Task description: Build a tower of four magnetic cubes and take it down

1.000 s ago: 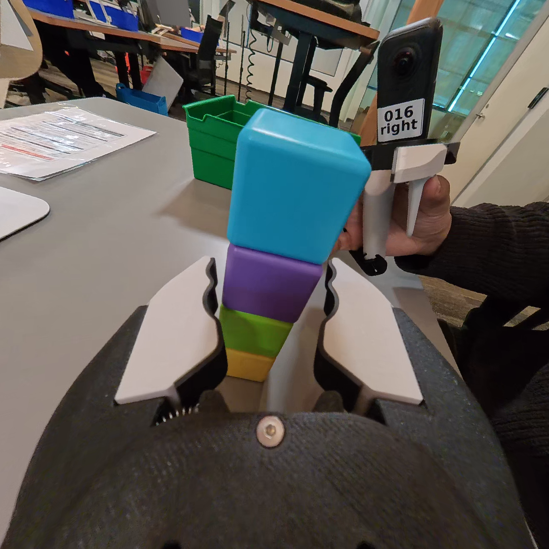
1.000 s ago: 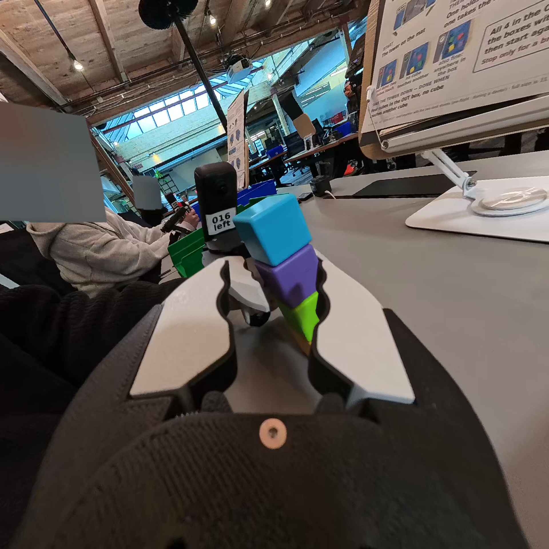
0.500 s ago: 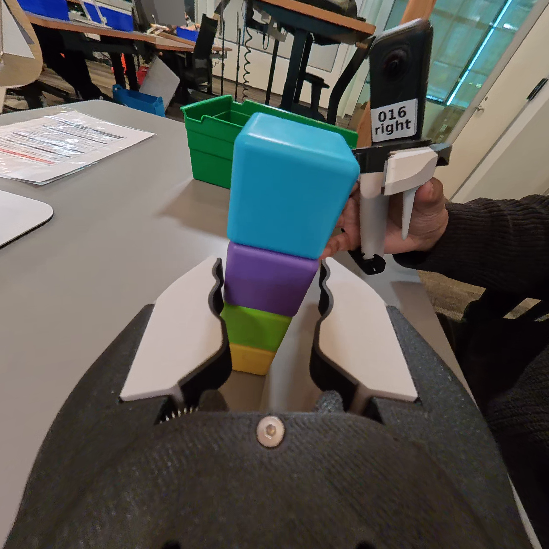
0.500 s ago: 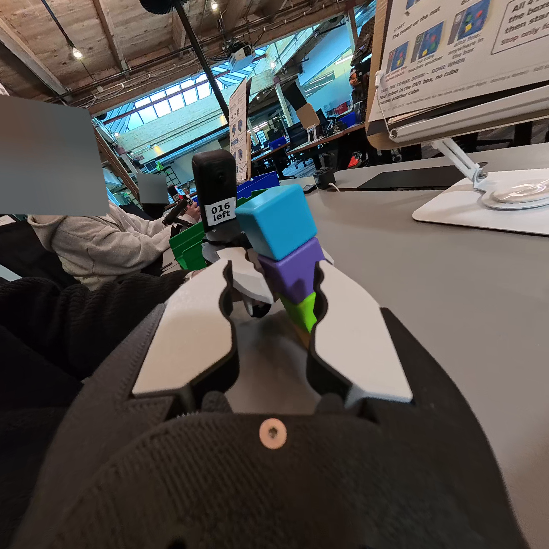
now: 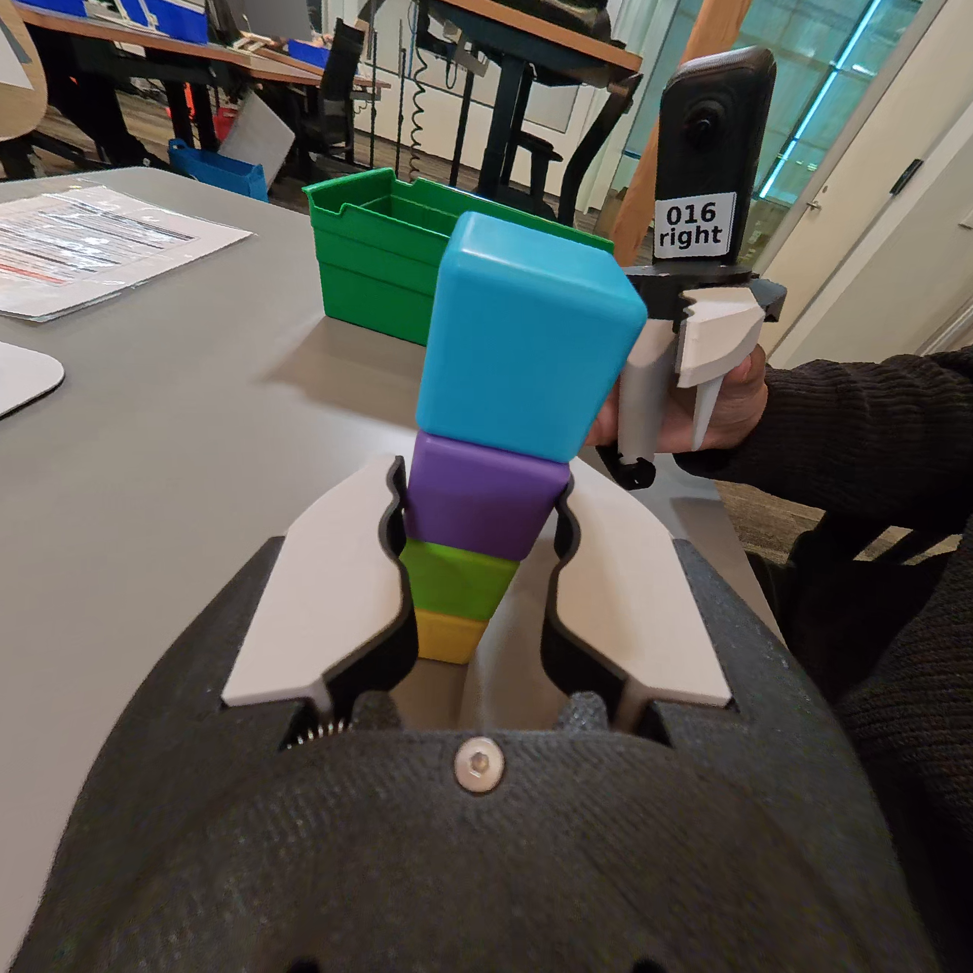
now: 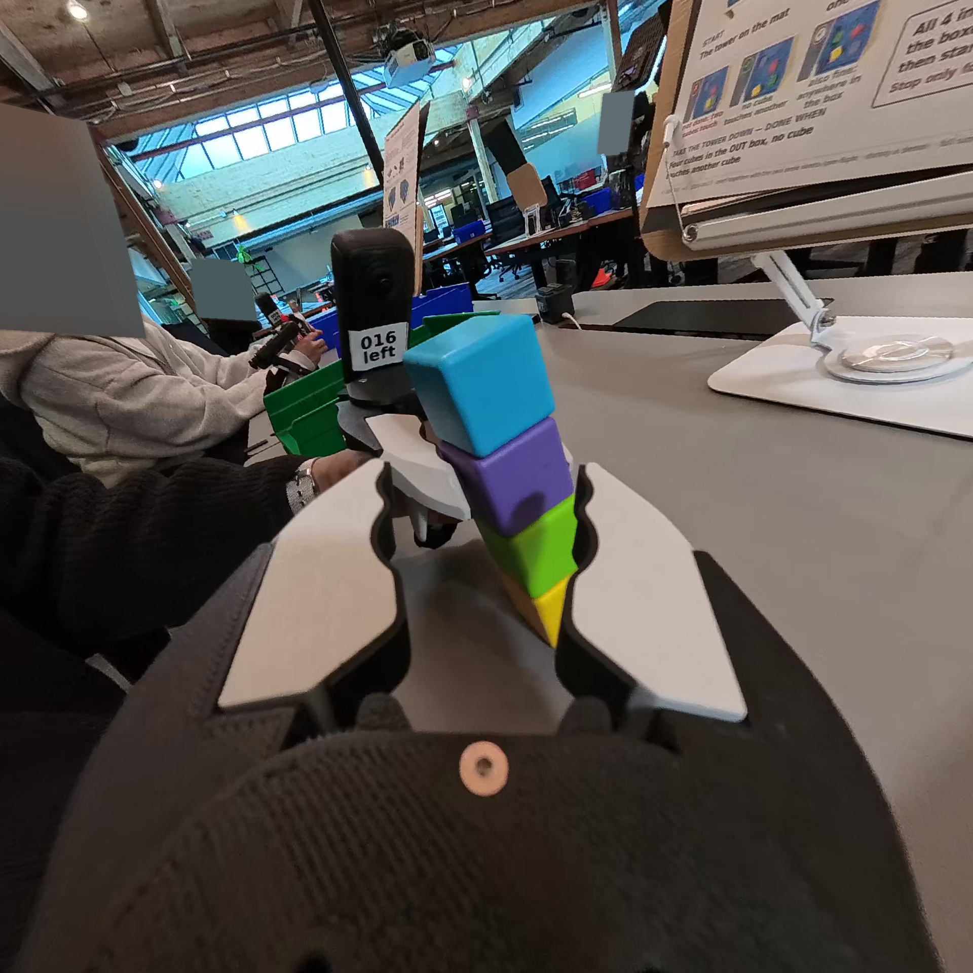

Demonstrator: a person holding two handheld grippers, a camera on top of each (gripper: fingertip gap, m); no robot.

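Left wrist view: upright four-cube tower (image 5: 489, 474); left jaws grip purple cube (image 5: 482, 500); right jaws spread, empty.

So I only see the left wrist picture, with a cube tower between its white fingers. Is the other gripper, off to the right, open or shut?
Observer: Open. In its own view the right gripper has its jaws wide apart, one fingertip close beside the purple cube.
Operator: Anything on the table I miss?
Observer: A board of printed pictures on a stand, beyond the tower.
Operator: Anybody else around?
Observer: A person in a pale sweatshirt sits beyond the green bin.
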